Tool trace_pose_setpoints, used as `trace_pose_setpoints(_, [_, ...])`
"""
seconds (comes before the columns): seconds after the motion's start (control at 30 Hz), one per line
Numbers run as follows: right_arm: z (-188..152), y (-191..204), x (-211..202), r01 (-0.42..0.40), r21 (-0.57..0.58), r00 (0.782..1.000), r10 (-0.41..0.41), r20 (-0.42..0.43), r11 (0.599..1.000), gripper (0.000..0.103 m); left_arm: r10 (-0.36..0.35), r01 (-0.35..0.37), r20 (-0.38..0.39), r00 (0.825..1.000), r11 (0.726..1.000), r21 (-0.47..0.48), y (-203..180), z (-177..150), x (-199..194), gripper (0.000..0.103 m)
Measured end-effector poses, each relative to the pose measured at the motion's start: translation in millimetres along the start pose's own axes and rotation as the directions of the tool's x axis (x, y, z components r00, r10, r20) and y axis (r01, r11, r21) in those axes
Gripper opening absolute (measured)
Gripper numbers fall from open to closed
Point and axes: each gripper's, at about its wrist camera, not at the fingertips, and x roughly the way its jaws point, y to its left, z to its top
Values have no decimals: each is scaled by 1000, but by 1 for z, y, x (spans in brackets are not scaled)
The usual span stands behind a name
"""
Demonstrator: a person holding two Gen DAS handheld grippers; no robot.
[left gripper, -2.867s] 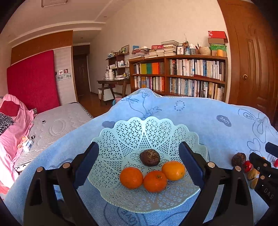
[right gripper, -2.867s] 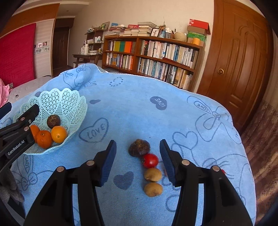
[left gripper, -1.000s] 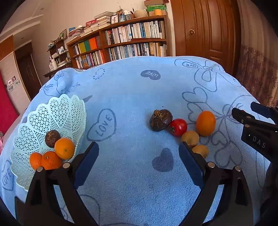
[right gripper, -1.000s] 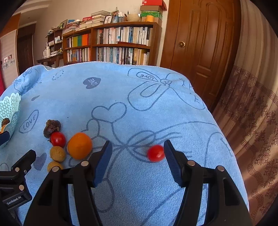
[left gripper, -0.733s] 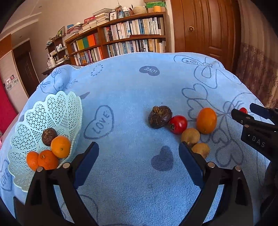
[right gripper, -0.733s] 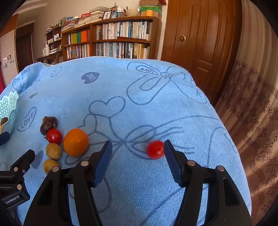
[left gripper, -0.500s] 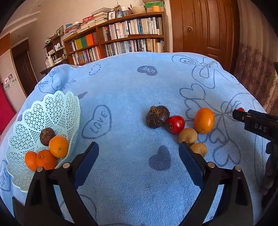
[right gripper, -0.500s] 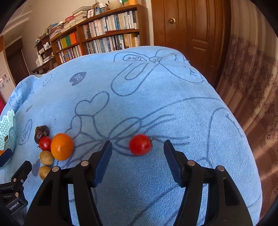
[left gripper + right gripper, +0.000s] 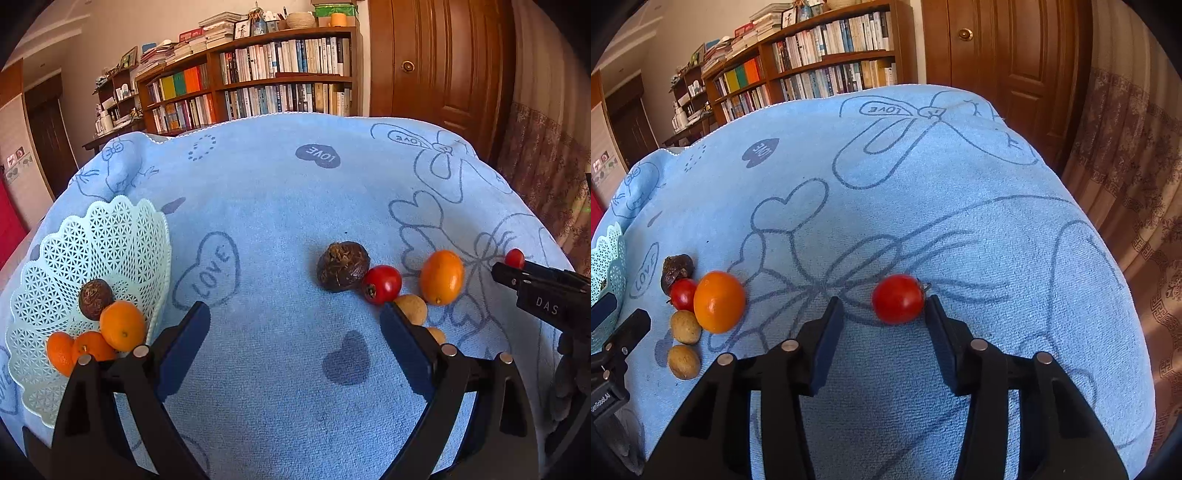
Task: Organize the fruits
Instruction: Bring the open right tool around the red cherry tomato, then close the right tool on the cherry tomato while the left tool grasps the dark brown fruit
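A lone red tomato lies on the blue towel, and my right gripper stands open around it, the tomato close to the right finger. Left of it lies a cluster: an orange, a second tomato, a dark brown fruit and two small tan fruits. My left gripper is open above the towel, holding nothing. A mint lattice basket at the left holds three oranges and a dark fruit. In the left wrist view, the right gripper reaches the lone tomato.
The blue towel with heart and "LOVE" prints covers a rounded surface that drops off at the right edge. A bookshelf and a wooden door stand behind. Patterned fabric hangs to the right.
My right gripper has swung right from the fruit cluster, closed in on the lone tomato and narrowed its opening. My left gripper has turned from the basket toward the towel's middle.
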Motion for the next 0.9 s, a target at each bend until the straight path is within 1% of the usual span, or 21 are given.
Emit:
trace_pose_setpoints(0.07, [0,-1,0,8,3,1000,-8,4,1000,36,-9,9,-7,1000,1000,-12,2,5,5,94])
trace_pose_setpoints(0.17, [1,-1,-1,9,4,1000,-9,10,1000,29,-14,14,-14,1000,1000,-23,3,12,12,93])
trace_pose_setpoints(0.27, [1,-1,-1,9,0,1000,-9,12,1000,29,-31,31,-22,999,999,-33,3,19,18,91])
trace_pose_setpoints(0.33, [0,-1,-2,10,0,1000,-10,13,1000,29,-54,53,-30,998,998,-43,3,24,23,87])
trace_pose_setpoints(0.37, [0,0,-1,10,-1,1000,-10,13,1000,29,-63,62,-36,997,997,-47,2,26,25,86])
trace_pose_setpoints(0.5, [0,0,-1,17,-6,1000,-17,13,1000,29,-55,54,-32,998,998,-37,-3,33,32,86])
trace_pose_setpoints(0.57, [0,0,0,17,-6,1000,-17,12,1000,29,-71,70,-37,997,997,-36,-5,35,35,80])
trace_pose_setpoints(0.73, [-1,1,-1,18,-6,1000,-18,13,1000,29,-73,72,-59,996,997,-29,-12,36,49,77])
trace_pose_setpoints(0.8, [-1,1,0,18,-6,1000,-18,13,1000,29,-77,75,-63,995,996,-41,-11,36,52,72])
trace_pose_setpoints(0.83, [-1,1,-1,17,-6,1000,-17,13,1000,29,-81,78,-67,994,996,-45,-10,36,54,68])
trace_pose_setpoints(0.9, [-1,1,0,17,-6,1000,-17,13,1000,30,-108,104,-69,992,993,-58,-8,35,56,61])
